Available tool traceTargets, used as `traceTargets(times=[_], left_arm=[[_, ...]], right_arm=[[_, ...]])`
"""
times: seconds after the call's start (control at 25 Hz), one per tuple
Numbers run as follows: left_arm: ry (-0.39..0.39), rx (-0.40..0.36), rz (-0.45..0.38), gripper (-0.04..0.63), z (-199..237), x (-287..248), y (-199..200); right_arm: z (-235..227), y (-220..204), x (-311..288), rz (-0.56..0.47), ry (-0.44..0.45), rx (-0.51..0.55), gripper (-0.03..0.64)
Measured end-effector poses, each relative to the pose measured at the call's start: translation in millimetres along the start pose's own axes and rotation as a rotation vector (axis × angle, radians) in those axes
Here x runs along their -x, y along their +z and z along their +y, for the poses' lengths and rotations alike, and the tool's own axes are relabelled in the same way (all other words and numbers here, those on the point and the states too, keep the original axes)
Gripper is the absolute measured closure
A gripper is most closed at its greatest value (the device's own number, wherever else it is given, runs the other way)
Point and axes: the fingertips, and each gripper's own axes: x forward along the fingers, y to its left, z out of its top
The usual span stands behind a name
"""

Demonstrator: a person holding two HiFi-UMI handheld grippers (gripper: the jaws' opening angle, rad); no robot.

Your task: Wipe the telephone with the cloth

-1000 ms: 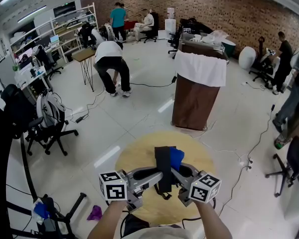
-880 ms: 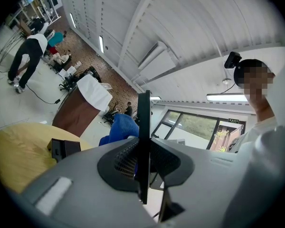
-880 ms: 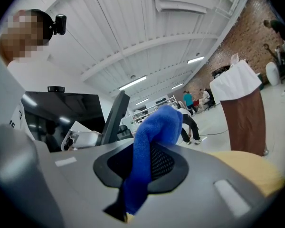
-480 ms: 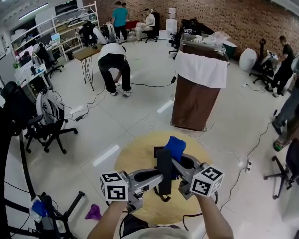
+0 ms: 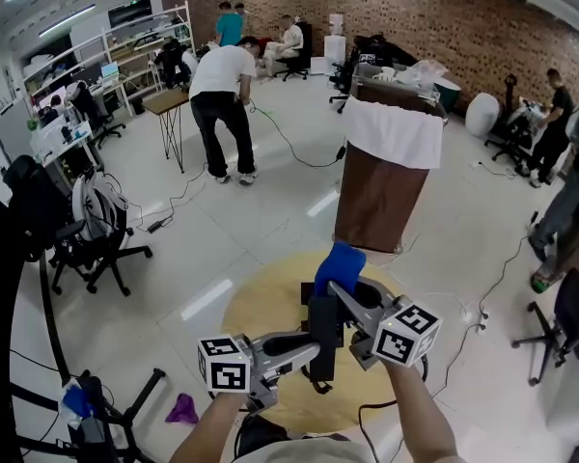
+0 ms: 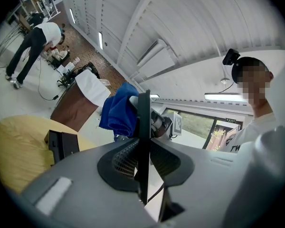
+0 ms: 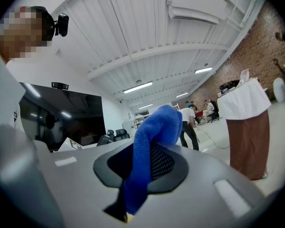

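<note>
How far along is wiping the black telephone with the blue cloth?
Done: left gripper clamps the flat black telephone above the round yellow table; right gripper clamps the blue cloth. In hand: cloth is up beside the telephone's top end. Left: wiping its faces; how much is already clean cannot be seen.

I'm seeing the round wooden table [image 5: 256, 307] at lower centre of the head view, standing on the pale tiled floor [image 5: 270, 220]. A black telephone base [image 6: 61, 145] sits right on it.
</note>
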Motion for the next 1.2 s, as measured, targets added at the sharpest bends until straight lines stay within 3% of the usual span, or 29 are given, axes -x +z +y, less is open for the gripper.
traceTargets(times=[0.88, 1.2], left_arm=[[0.000, 0.034, 0.045, 0.532, 8, -4, -20], [0.040, 0.069, 0.015, 0.532, 30, 1, -21]], right_arm=[[-7, 19, -2, -0.038, -0.038, 0.040, 0.555], [-10, 32, 12, -0.083, -0.168, 0.209, 0.555]])
